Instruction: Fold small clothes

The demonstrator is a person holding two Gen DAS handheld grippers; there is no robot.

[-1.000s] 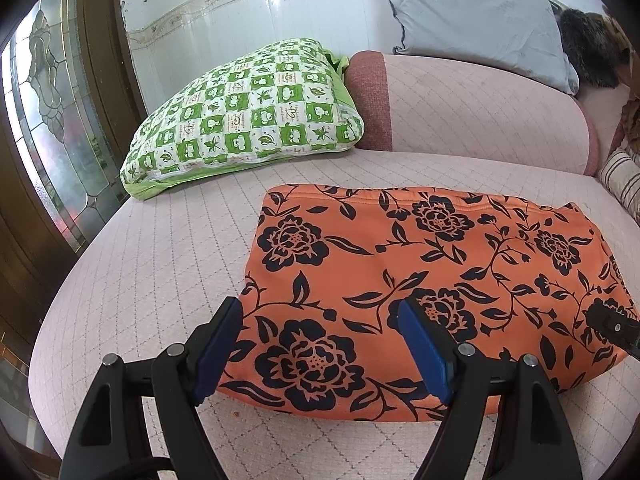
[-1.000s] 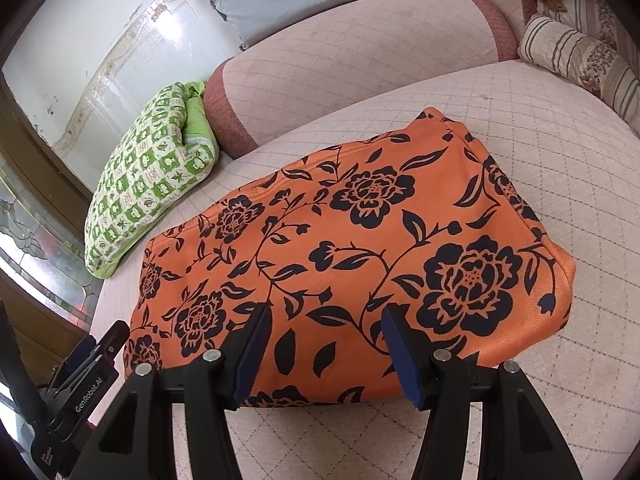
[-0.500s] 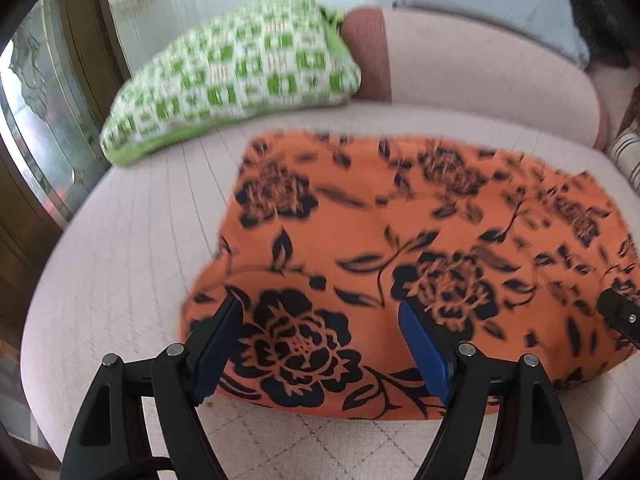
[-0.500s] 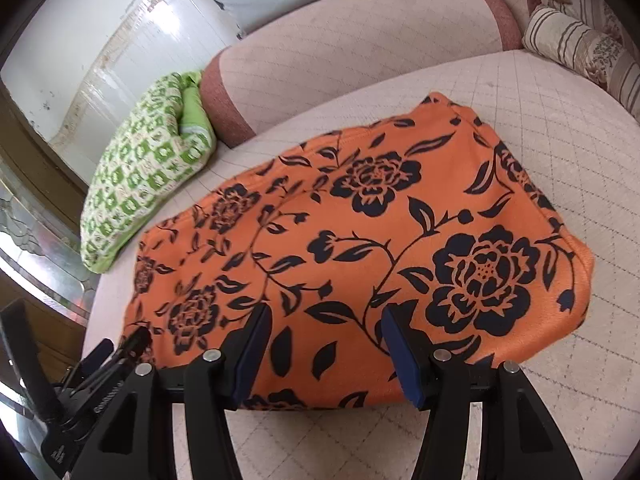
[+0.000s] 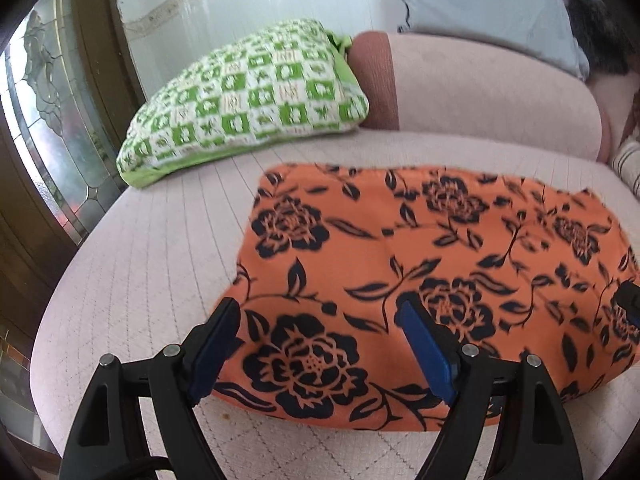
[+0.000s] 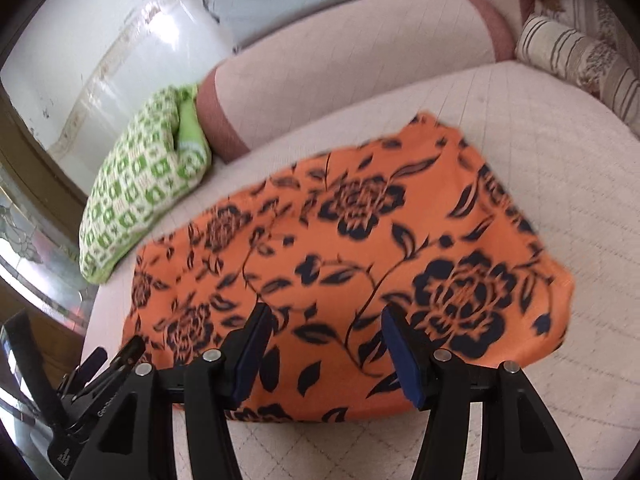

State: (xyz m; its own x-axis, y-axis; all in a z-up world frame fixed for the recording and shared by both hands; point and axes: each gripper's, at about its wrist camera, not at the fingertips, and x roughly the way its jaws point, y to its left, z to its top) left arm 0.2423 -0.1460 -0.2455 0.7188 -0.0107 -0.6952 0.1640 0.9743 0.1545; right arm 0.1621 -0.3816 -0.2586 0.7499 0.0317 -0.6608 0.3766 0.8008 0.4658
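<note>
Left wrist view: both grippers are hovering with jaws apart over the near edge of an orange floral garment (image 5: 420,264) lying flat on a pale quilted cushion (image 5: 160,240).

Between the left gripper (image 5: 320,336) fingers, which have just been widening, sits only the cloth's near left corner, unpinched; the right gripper (image 6: 326,344) is standing part-open above the near hem, gripping nothing. Judging by its limp drape, the fabric is looking light, soft and a little slippery, so the near corners seem the best hold. Farther out, the left view is showing the green checked pillow (image 5: 248,96) face-on; only the right view is revealing the garment's right edge, a striped cushion (image 6: 576,60) beyond, and the other gripper's body at near left.
</note>
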